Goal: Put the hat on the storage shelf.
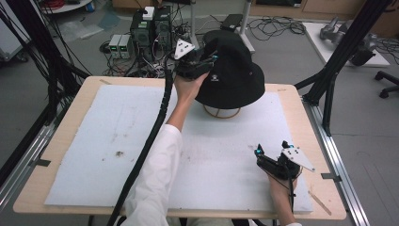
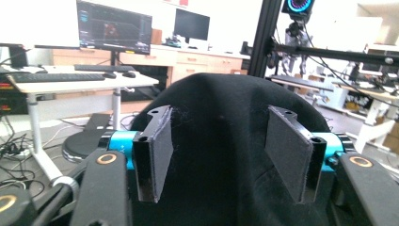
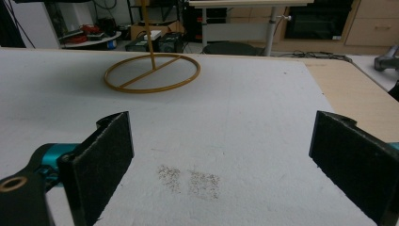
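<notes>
In the high view, the person's left arm in a white sleeve [image 1: 157, 169] stretches from the bottom centre of the frame up toward the top centre, the hand wrapped around the left gripper [image 1: 207, 60], which is raised at the side of a black hat [image 1: 234, 70]. The right hand sits low at the lower right of the frame, holding the right gripper [image 1: 272, 149] just above the white mat [image 1: 94, 136] with its jaws pointed toward the upper left.

The hat is in the upper centre of the high view, perched on a gold wire stand [image 1: 221, 112] whose ring base rests on the mat. The left gripper is at the hat's left edge. In the left gripper view the hat [image 2: 226, 141] bulges up between the two black jaws, which are spread apart on either side of the crown; whether the pads touch the fabric I cannot tell. The right gripper is well apart from the hat, and in the right gripper view its jaws stand wide apart over bare mat, with the stand's ring base [image 3: 151, 73] farther off in the upper left of that frame.

The hat is a soft black bucket type with a rounded crown, a drooping brim and a small white emblem on its front.
</notes>
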`<action>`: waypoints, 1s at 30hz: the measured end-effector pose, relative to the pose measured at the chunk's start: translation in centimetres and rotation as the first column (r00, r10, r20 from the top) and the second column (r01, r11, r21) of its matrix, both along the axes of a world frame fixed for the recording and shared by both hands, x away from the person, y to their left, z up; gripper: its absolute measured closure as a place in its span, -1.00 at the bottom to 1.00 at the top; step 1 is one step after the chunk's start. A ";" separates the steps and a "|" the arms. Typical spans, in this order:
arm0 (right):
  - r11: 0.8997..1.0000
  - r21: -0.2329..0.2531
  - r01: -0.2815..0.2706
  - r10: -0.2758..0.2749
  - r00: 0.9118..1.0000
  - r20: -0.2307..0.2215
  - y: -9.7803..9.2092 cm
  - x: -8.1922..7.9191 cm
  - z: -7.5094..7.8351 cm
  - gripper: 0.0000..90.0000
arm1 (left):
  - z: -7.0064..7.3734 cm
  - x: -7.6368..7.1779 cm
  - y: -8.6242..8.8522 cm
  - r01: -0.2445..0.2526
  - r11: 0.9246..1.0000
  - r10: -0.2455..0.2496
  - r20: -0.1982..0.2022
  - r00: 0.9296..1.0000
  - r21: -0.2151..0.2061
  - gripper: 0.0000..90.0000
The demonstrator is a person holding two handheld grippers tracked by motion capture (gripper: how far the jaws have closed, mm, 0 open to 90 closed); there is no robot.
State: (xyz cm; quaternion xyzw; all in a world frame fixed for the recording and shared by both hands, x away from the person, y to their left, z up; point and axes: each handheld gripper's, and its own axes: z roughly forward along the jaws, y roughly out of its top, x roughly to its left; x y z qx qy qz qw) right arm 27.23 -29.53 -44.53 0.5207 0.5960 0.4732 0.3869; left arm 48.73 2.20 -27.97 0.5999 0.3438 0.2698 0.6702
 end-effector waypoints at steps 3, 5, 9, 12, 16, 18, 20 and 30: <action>1.000 0.003 0.001 -0.001 1.000 0.002 0.1 0.0 0.0 -0.87 | -0.2 -0.5 0.9 -0.017 1.000 0.017 0.000 1.000 0.009 -0.11; 1.000 0.000 0.001 -0.001 1.000 0.003 0.1 0.0 0.0 -0.87 | -0.3 -0.8 1.3 -0.020 1.000 0.020 0.007 1.000 0.019 -0.15; 1.000 0.000 0.001 -0.001 1.000 0.001 0.1 0.0 0.0 -0.87 | -0.7 -1.5 2.3 -0.030 0.999 0.029 0.016 0.999 0.027 -0.24; 1.000 0.000 0.001 -0.001 1.000 -0.001 0.0 0.0 0.0 -0.87 | -1.0 -2.0 3.0 -0.032 0.999 0.031 0.019 0.999 0.018 -0.29; 1.000 0.000 0.000 0.000 1.000 -0.001 0.0 0.0 0.0 -0.87 | -1.5 -2.9 3.7 -0.034 0.999 0.034 0.027 0.999 0.018 -0.34; 1.000 0.001 0.001 -0.001 1.000 -0.002 0.0 0.0 0.0 -0.87 | -1.7 -3.4 4.0 -0.034 0.999 0.033 0.028 0.999 0.023 -0.35; 1.000 0.008 0.003 -0.003 1.000 -0.006 0.0 0.0 0.1 -0.87 | -1.8 -3.8 4.4 -0.043 0.999 0.042 0.034 0.999 0.033 -0.38; 0.999 0.039 0.003 -0.003 1.000 -0.006 -0.1 0.0 0.1 -0.87 | -2.9 -6.8 6.7 -0.065 0.998 0.063 0.075 0.995 0.025 -0.44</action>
